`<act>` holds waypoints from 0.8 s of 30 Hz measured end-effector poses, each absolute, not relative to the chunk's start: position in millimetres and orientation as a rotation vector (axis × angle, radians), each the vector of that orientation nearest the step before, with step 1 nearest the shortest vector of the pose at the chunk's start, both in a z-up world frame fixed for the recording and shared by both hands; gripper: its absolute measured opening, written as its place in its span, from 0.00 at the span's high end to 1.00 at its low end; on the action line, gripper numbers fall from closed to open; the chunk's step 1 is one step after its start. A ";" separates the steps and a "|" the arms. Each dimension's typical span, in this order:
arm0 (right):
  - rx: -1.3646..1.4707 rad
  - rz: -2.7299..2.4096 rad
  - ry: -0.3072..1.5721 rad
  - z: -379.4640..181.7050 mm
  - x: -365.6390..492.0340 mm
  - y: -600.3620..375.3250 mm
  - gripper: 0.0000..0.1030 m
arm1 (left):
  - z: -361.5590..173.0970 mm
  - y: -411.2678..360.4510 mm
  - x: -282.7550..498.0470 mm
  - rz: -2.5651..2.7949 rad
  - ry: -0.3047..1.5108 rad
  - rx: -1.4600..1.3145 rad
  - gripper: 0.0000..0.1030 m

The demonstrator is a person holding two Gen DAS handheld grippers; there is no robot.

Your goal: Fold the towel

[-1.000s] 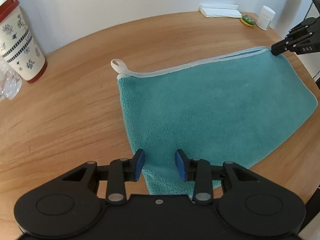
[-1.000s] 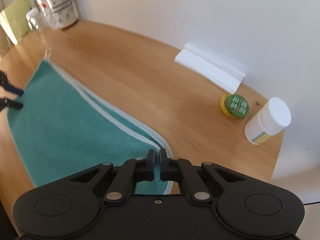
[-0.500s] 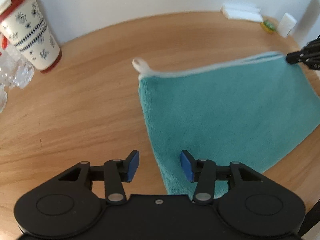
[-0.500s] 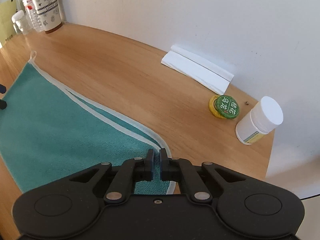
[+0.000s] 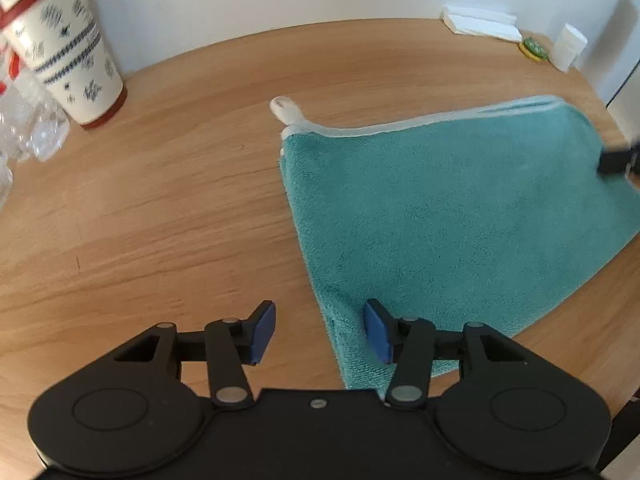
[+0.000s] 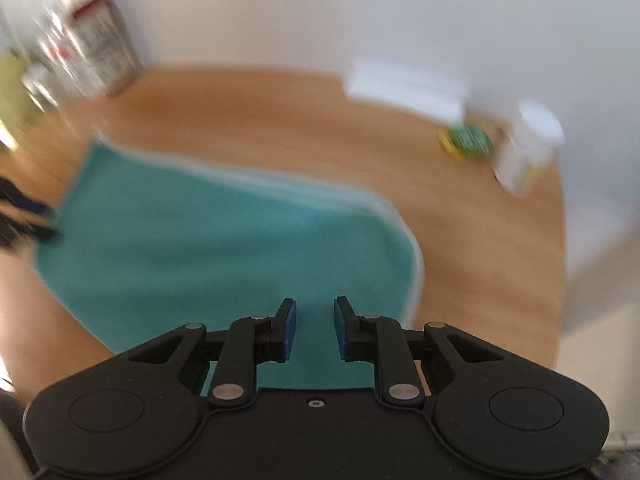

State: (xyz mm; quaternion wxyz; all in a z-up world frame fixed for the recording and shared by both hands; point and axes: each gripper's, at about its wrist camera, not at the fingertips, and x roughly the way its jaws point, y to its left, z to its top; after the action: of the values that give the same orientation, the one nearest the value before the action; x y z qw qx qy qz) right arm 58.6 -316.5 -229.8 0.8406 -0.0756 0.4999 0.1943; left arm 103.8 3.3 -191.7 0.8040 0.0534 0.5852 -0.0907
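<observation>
We judge that one fold is done and both grippers are free between folds: the towel lies doubled on the table, its white-trimmed edges stacked along the far side.

Nearest in the left wrist view, our left gripper point(image 5: 320, 330) sits at bottom centre, released, jaws spread wide with nothing between them. Its right blue pad point(image 5: 376, 336) hangs over the near left corner of the teal towel point(image 5: 460, 208), while the left pad is over bare wood. It points forward and slightly down, level across the table point(image 5: 160, 208).

In the right wrist view, heavily blurred, our right gripper point(image 6: 316, 330) is at bottom centre, also released, jaws parted and empty, over the towel's near right part. The same gripper shows as a dark blurred tip at the right edge of the left view.

The next move, as we judge it, calls for each gripper to close on a corner of one short side and carry it across to the other, catching both layers together.

Farther off, the towel fills the centre and right of the left view, its white hanging loop point(image 5: 282, 106) at the far left corner. Beyond stand a patterned cup point(image 5: 68, 60) at upper left and a white bottle point(image 5: 568, 46) at upper right.
</observation>
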 end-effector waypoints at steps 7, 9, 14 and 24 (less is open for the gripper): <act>-0.071 0.318 1.041 -206.7 34.9 -327.8 0.79 | -169.0 16.3 92.1 -0.169 1.222 0.073 0.51; -0.021 0.336 1.042 -206.2 24.8 -322.2 0.79 | -168.7 3.9 86.4 -0.221 1.214 0.078 0.50; -0.052 0.250 1.054 -220.9 2.4 -314.1 0.79 | -189.0 -22.2 73.2 -0.240 1.249 0.188 0.50; -0.029 0.081 1.083 -200.7 -5.1 -315.5 0.75 | -180.7 -19.8 63.9 -0.159 1.304 0.168 0.48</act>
State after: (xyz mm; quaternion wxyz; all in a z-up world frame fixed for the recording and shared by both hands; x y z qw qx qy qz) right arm -5.1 -315.5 -200.7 0.8561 -0.0136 0.5152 0.0386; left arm 63.9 -19.8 -180.7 0.7886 0.0781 0.6055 -0.0740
